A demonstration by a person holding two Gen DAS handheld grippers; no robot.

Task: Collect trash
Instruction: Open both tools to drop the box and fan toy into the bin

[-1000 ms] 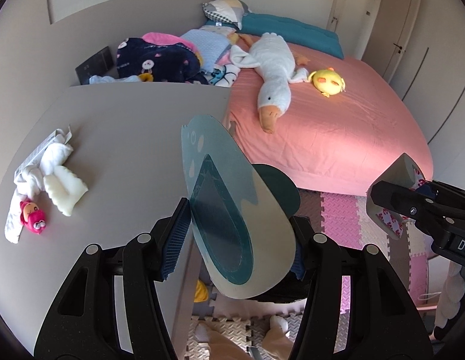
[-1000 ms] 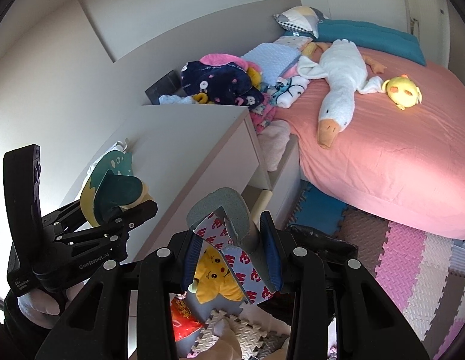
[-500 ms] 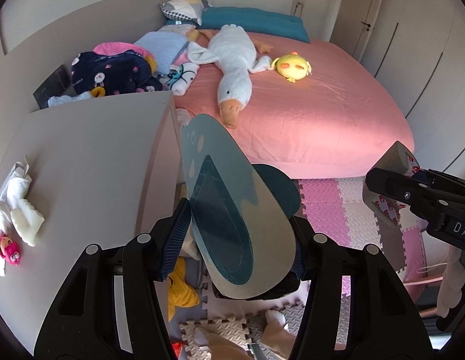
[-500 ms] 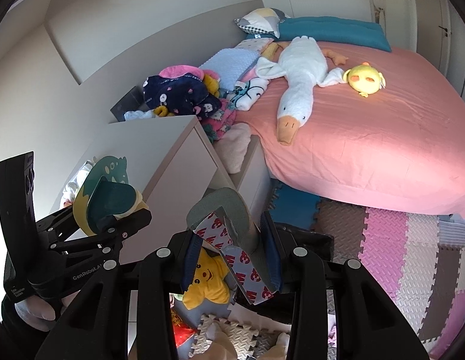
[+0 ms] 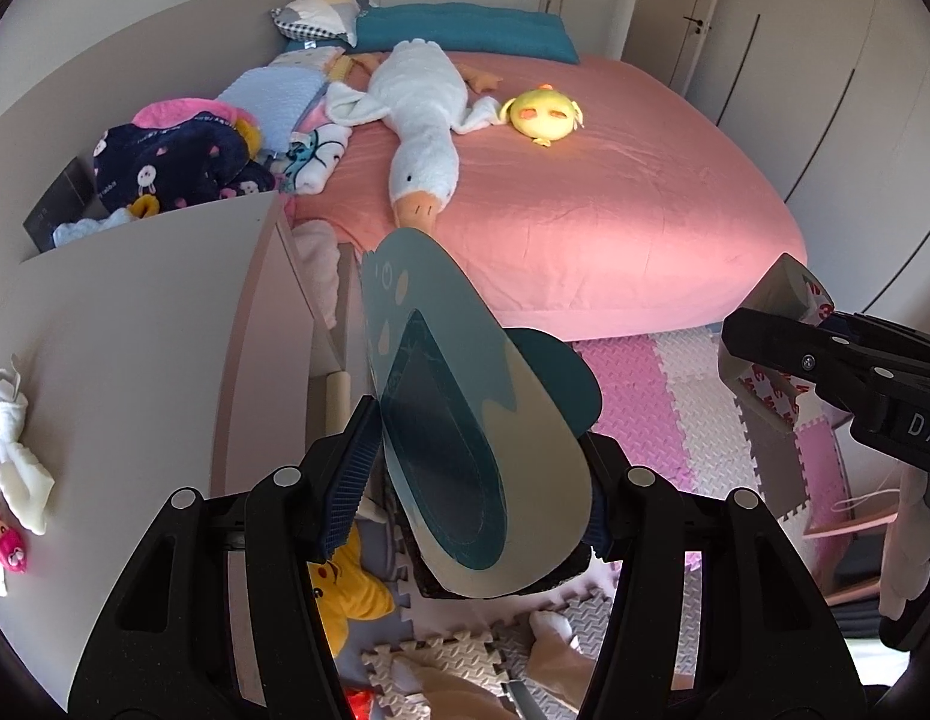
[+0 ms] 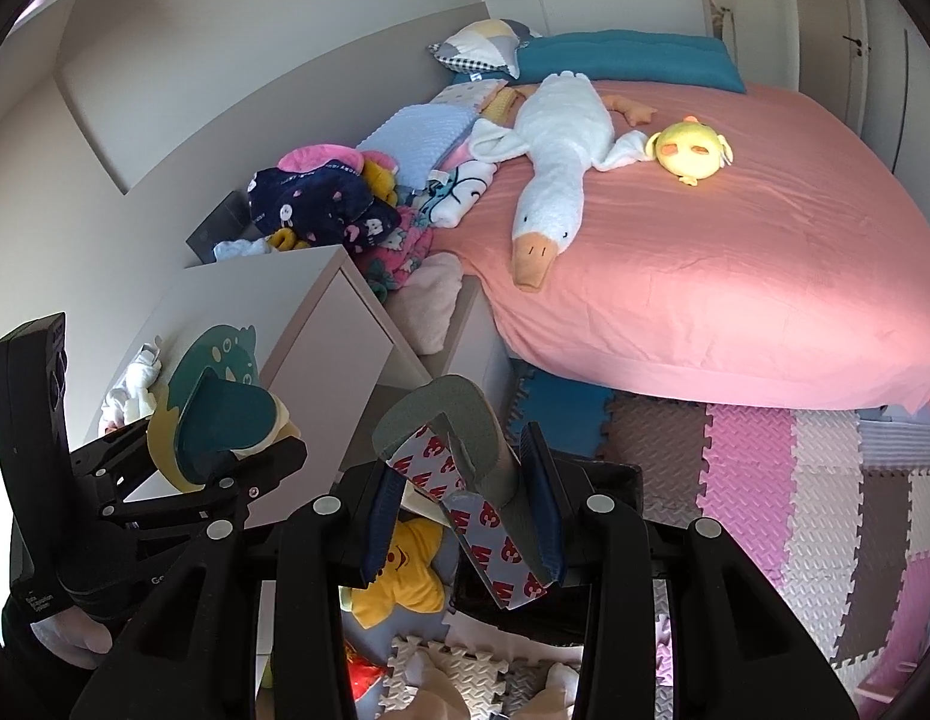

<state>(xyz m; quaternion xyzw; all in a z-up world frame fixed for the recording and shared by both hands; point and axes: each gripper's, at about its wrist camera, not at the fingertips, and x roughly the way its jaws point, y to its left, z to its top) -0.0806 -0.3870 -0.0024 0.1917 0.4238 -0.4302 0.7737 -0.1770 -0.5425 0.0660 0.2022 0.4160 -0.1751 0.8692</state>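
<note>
Left gripper (image 5: 477, 480) clamped on teal-and-cream dinosaur-print card (image 5: 465, 456), long axis forward-up. Right gripper (image 6: 465, 516) clamped on folded grey adhesive-backed foam strip (image 6: 465, 456). Black bin (image 6: 609, 480) directly below, nearer right gripper.

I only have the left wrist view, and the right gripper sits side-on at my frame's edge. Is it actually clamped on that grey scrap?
Observer: Yes. The right wrist view shows the right gripper shut on the folded grey card with white, red-lettered backing, with a pad on each side.
Operator: What's on the far face of my cream-and-teal piece?
Observer: In the left gripper, the cream-and-teal cut-out card shows a green spotted dinosaur shape on that face.
Operator: Anything below the right gripper?
Observer: A yellow star-shaped plush with a smiling face lies on the floor, seen between its fingers.
</note>
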